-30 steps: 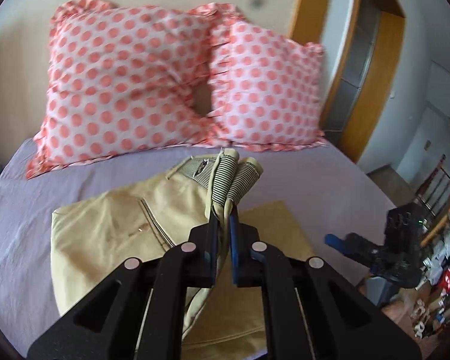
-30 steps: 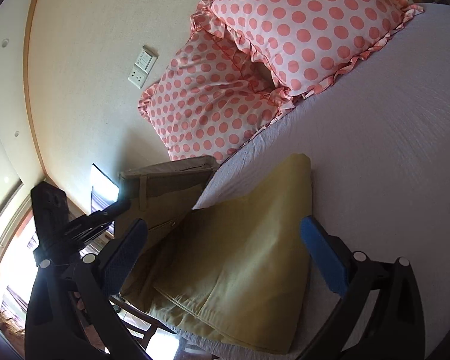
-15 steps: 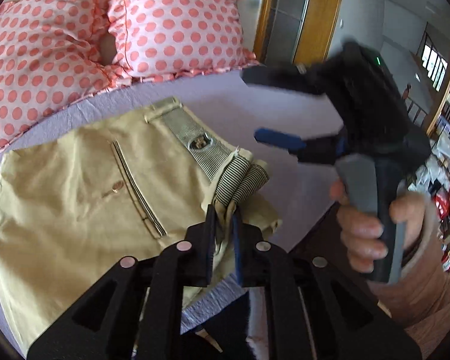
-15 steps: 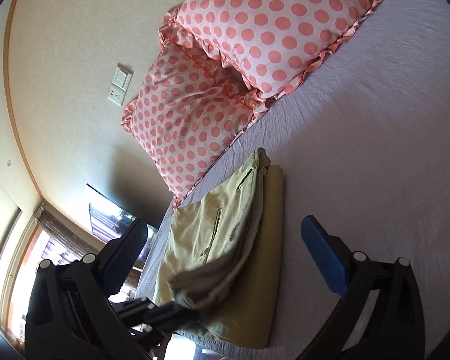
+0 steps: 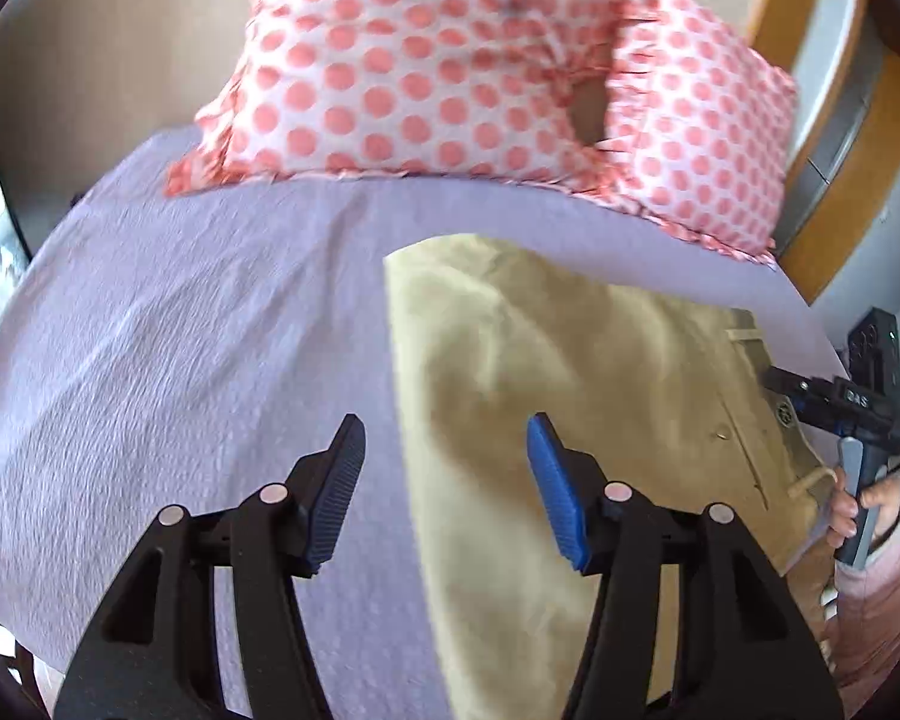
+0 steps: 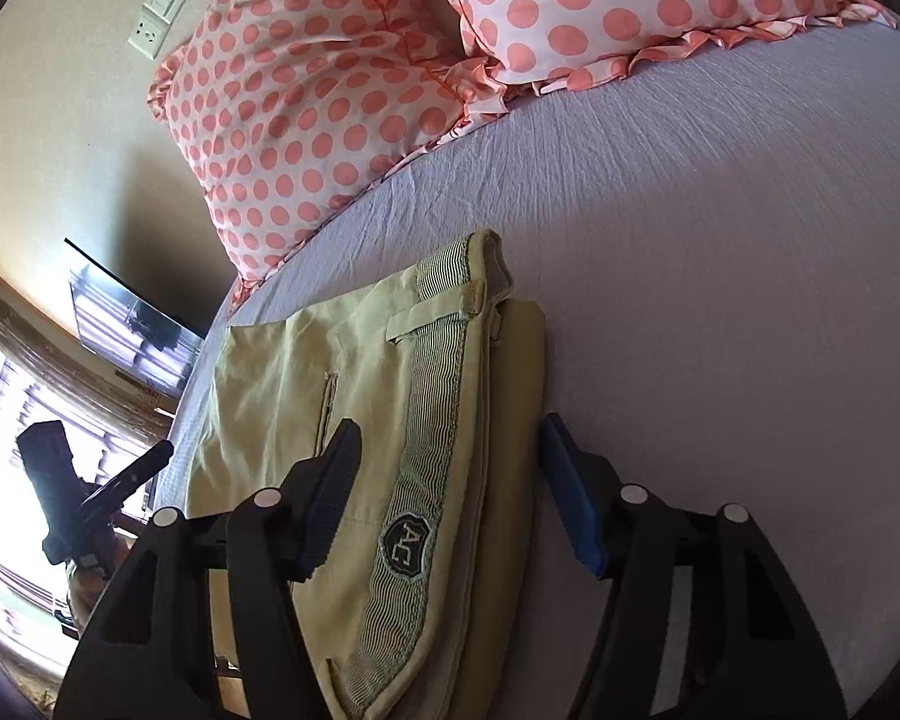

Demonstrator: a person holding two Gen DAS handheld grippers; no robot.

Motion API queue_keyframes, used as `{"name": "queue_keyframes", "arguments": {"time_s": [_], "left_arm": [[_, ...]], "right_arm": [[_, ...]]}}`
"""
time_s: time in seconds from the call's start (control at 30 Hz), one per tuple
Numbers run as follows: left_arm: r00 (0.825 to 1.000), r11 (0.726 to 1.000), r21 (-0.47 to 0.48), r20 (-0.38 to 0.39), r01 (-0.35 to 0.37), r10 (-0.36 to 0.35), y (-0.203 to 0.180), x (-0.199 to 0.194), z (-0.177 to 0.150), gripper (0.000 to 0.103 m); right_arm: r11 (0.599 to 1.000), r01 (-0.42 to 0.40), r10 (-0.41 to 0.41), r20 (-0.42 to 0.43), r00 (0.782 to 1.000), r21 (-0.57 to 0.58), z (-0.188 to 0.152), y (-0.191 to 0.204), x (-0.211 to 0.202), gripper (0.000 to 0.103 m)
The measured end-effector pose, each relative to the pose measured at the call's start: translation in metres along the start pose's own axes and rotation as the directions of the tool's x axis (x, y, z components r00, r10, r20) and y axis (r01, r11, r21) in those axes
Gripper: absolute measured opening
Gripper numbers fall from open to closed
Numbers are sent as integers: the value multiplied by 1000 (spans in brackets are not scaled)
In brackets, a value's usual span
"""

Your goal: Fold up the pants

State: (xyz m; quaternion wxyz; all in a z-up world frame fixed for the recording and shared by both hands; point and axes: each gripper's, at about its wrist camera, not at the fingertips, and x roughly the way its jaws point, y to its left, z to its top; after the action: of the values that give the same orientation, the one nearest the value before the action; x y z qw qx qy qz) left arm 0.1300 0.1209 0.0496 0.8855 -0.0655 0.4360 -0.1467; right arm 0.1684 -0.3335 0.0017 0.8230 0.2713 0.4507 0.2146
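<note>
Left tool (image 5: 444, 480) spread, hovering low in frame over the bed (image 5: 180, 360); folded pants (image 5: 600, 396) lie centre-right beneath its right finger. Right tool (image 6: 450, 480) spread, straddling the pants' striped waistband (image 6: 432, 420) at lower centre.

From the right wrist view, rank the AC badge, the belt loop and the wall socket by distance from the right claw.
1. AC badge, between the right claw's fingers.
2. Belt loop, ahead on the pants' waistband.
3. Wall socket, far upper left, above the pillows.

Matt cotton-like pants (image 6: 354, 420); crinkled cloth bedsheet (image 5: 180, 330).
</note>
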Motion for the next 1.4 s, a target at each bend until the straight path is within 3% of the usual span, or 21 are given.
{"name": "queue_keyframes", "arguments": {"time_s": [0.07, 0.13, 0.27, 0.37, 0.43, 0.47, 0.5, 0.6, 0.73, 0.83, 0.97, 1.03, 1.07, 1.13, 1.2, 1.23, 1.27, 1.3, 1.4], "left_arm": [[996, 996, -53, -56, 72, -75, 16, 13, 3, 55], [988, 991, -46, -92, 124, -128, 15, 23, 6, 55], [970, 984, -25, -162, 177, -179, 0, 48, 11, 56], [967, 980, -17, -157, 200, -201, -6, 55, 17, 64], [965, 977, -45, -153, 210, -214, -5, 57, 20, 45], [965, 976, -54, -150, 210, -216, -3, 56, 22, 25], [961, 972, -71, -145, 226, -234, 1, 53, 22, 12], [943, 948, -128, -127, 292, -308, 11, 48, 26, 8], [953, 958, -86, -109, 274, -282, 3, 44, 40, 7], [957, 958, -58, -52, 281, -284, -6, 42, 69, 7], [987, 990, -9, 71, 144, -143, -26, 60, 119, 6], [995, 999, -28, 94, 28, -25, -27, 82, 138, 6], [996, 999, -36, 83, -37, 39, -25, 93, 144, 7], [995, 994, -51, 28, -95, 96, -14, 108, 149, 8], [995, 994, -64, 39, -87, 90, -4, 98, 141, 18], [995, 995, -64, 64, -78, 82, -2, 88, 135, 23], [994, 996, -64, 91, -60, 66, -2, 76, 129, 33], [993, 997, -68, 115, -24, 32, -4, 65, 121, 42], [984, 988, -53, 111, 143, -136, -22, 52, 102, 56]], "right_arm": [[1000, -27, 27, -8, 1000, 11, 4, -3, 2, 58], [999, -47, 47, -27, 999, 21, 6, -5, 4, 56], [992, -117, 121, -70, 990, 54, 5, -12, 9, 44], [990, -125, 130, -73, 989, 67, 7, -14, 11, 37], [974, -200, 210, -96, 973, 102, 3, -16, 17, 19], [966, -235, 245, -86, 966, 112, 1, -17, 16, 15], [956, -269, 279, -72, 958, 120, 1, -18, 14, 14], [936, -333, 339, -47, 939, 114, 5, -14, 9, 12], [942, -327, 330, -35, 943, 83, 25, -4, 11, 11], [948, -314, 314, 7, 949, 53, 52, 3, 12, 10], [964, -260, 253, 93, 963, 65, 93, -4, 25, 10], [982, -163, 153, 104, 983, 96, 106, -15, 38, 10], [990, -89, 80, 84, 993, 111, 109, -20, 45, 12], [992, 71, -76, 55, 996, 101, 108, -25, 47, 21], [990, 125, -132, 113, 985, 71, 100, -21, 29, 36], [993, 108, -115, 148, 982, 53, 96, -15, 19, 45], [996, 77, -82, 175, 981, 36, 92, -8, 10, 65], [999, 36, -38, 187, 982, 16, 88, 0, 4, 74], [998, -58, 58, 122, 991, -9, 78, 16, 11, 75]]}}
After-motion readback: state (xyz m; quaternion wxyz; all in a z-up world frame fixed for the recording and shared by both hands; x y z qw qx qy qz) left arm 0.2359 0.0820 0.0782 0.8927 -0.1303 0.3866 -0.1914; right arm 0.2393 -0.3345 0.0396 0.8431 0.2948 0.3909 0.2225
